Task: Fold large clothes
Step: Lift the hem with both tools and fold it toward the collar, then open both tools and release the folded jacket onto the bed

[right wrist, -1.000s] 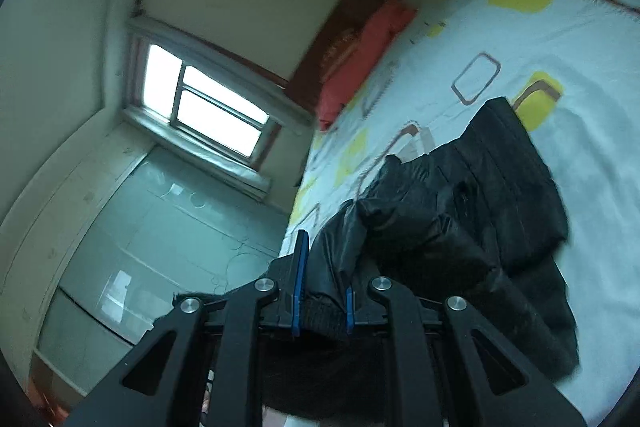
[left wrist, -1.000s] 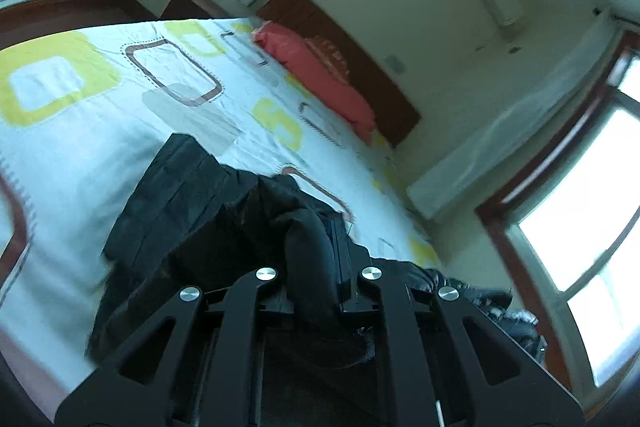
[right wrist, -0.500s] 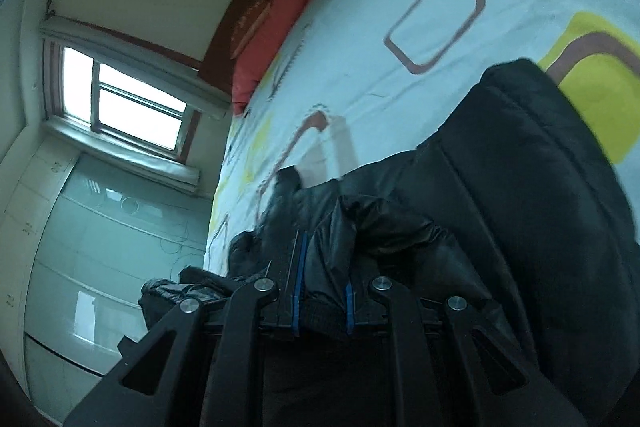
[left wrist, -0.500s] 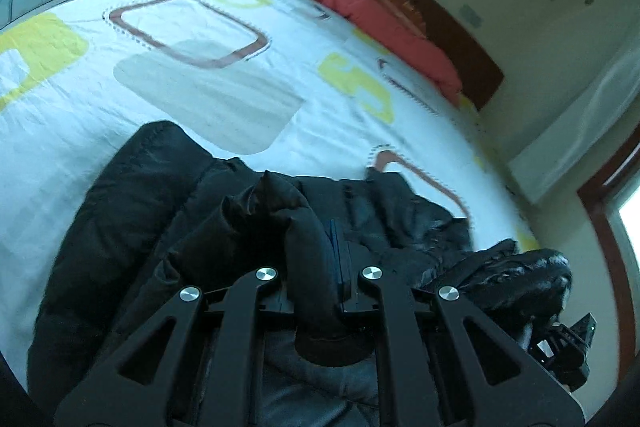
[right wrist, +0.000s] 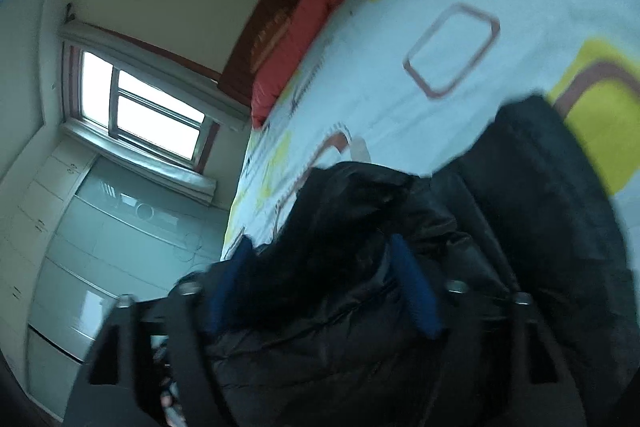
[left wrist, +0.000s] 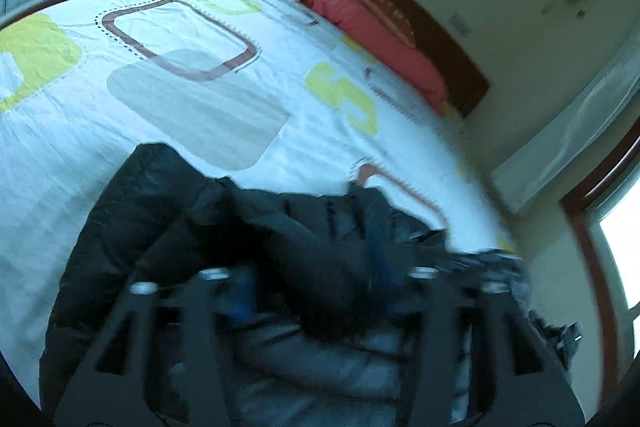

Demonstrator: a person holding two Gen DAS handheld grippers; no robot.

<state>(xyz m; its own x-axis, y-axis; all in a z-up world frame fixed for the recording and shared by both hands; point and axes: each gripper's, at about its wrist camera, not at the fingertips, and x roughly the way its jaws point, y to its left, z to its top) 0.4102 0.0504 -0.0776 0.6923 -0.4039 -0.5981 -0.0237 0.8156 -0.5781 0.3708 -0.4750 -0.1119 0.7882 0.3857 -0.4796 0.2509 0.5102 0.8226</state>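
Observation:
A black puffer jacket point(left wrist: 168, 227) lies bunched on the bed's patterned white sheet point(left wrist: 192, 75); it also fills the lower right wrist view point(right wrist: 540, 211). My left gripper point(left wrist: 312, 287) is open, its blue-padded fingers wide apart with a fold of jacket lying loose between them. My right gripper point(right wrist: 320, 283) is also open, blue pads point(right wrist: 416, 291) spread around a hump of jacket. Both views are motion-blurred.
A red pillow point(left wrist: 372, 31) lies against the dark wooden headboard point(left wrist: 440, 39) at the bed's far end. A window point(right wrist: 144, 111) and pale wardrobe doors point(right wrist: 100, 267) stand beyond the bed's edge in the right wrist view. Bare sheet point(right wrist: 452, 7) lies beyond the jacket.
Both grippers were shut on folds of the jacket; both have now opened wide and let go. The jacket has come down onto the bed.

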